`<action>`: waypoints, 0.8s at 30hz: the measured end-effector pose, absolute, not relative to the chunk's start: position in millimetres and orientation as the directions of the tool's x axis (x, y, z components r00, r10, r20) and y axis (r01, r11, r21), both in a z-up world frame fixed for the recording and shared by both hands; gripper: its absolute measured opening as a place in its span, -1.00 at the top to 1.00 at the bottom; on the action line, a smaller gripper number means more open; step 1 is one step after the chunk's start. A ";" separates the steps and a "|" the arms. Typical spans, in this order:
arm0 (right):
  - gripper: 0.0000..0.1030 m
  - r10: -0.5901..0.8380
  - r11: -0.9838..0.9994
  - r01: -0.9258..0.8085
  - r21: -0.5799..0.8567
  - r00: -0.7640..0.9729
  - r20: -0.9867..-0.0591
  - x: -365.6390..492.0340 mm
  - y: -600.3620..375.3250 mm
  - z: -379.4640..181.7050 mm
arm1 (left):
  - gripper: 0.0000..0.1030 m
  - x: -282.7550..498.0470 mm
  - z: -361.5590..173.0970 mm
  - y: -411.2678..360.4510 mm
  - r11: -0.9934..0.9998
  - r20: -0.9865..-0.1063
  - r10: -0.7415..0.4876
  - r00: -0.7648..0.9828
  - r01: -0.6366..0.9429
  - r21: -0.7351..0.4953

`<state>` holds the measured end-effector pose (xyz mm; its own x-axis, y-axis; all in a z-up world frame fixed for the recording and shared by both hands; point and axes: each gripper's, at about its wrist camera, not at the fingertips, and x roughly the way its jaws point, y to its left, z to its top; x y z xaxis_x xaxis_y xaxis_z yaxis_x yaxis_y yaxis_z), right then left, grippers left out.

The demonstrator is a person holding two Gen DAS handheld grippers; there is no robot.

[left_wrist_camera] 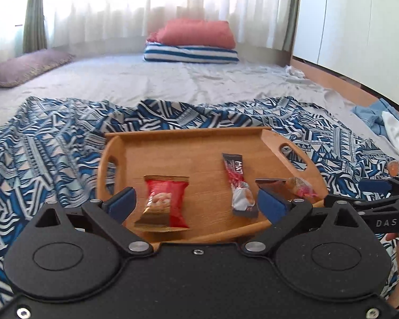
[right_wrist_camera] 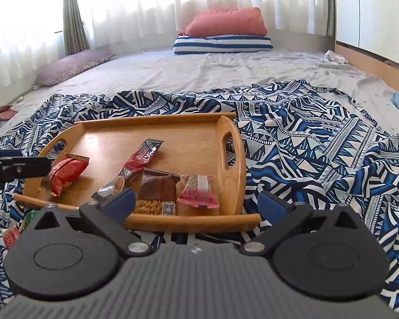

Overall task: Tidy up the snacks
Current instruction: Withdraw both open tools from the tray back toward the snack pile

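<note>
A wooden tray (right_wrist_camera: 227, 143) with cut-out handles sits on a blue-and-white patterned cloth (right_wrist_camera: 319, 143) spread over a bed (right_wrist_camera: 199, 71). Four snacks lie inside the tray. A red peanut packet (left_wrist_camera: 165, 203) rests near the left end. A long dark sachet (right_wrist_camera: 138, 163) lies slantwise in the middle. A brown almond bag (right_wrist_camera: 158, 186) and a small pink-edged packet (right_wrist_camera: 198, 191) sit touching each other by the near right corner.

The left claw (left_wrist_camera: 196, 203) hangs over the tray's near edge with its blue pads spread wide and nothing gripped; the red packet lies between them but untouched. The right claw (right_wrist_camera: 196, 203) is likewise released and empty, poised in front of the tray's near right corner.

The placing step looks finished for these items, both claws having let go. A few more wrappers (right_wrist_camera: 13, 232) show on the cloth at the lower left of the right wrist view (partly hidden behind the claw body, so their kind is unclear). The next move probably calls for swinging a claw to those leftovers, closing gently on one, and lifting it over the tray rim.
</note>
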<state>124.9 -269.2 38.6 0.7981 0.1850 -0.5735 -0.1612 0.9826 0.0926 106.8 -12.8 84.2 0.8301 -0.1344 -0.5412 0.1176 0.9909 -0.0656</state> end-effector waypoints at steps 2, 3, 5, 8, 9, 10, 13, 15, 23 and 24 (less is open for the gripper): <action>-1.00 0.191 0.981 -0.170 0.091 0.804 -0.564 113.5 -268.8 36.8 | -0.92 92.4 83.5 -9.6 0.992 -0.522 -0.126 0.844 0.112 -0.060; -1.00 0.197 0.980 -0.176 0.091 0.805 -0.559 108.1 -269.2 35.6 | -0.93 85.7 82.8 -7.9 0.992 -0.514 -0.123 0.849 0.108 -0.059; -1.00 0.200 0.979 -0.182 0.089 0.809 -0.553 98.1 -268.6 32.3 | -0.94 72.5 80.1 -4.3 0.993 -0.500 -0.118 0.858 0.103 -0.056; -1.00 0.189 0.982 -0.174 0.079 0.819 -0.541 83.5 -269.5 27.2 | -0.95 55.5 75.6 -1.1 0.994 -0.481 -0.109 0.870 0.101 -0.041; -1.00 0.181 0.983 -0.168 0.073 0.824 -0.537 79.2 -269.3 25.3 | -0.95 49.7 74.1 -0.5 0.995 -0.474 -0.101 0.874 0.099 -0.030; -1.00 0.172 0.985 -0.161 0.068 0.828 -0.533 75.3 -269.7 23.2 | -0.95 45.2 72.5 -0.5 0.995 -0.468 -0.093 0.879 0.096 -0.018; -1.00 0.151 0.988 -0.139 0.063 0.836 -0.528 65.7 -271.8 16.5 | -0.95 31.2 66.9 -0.2 0.995 -0.452 -0.080 0.888 0.096 0.013; -1.00 0.144 0.989 -0.127 0.069 0.836 -0.529 60.7 -274.7 11.9 | -0.96 24.6 62.6 1.0 0.996 -0.454 -0.075 0.888 0.093 0.015; -1.00 0.126 0.992 -0.100 0.079 0.833 -0.539 49.0 -282.8 0.2 | -0.96 7.5 50.4 7.2 0.998 -0.475 -0.041 0.879 0.054 0.012; -1.00 0.124 0.992 -0.099 0.076 0.834 -0.538 47.8 -283.0 -0.6 | -0.96 6.0 49.3 7.9 0.999 -0.472 -0.036 0.881 0.049 0.017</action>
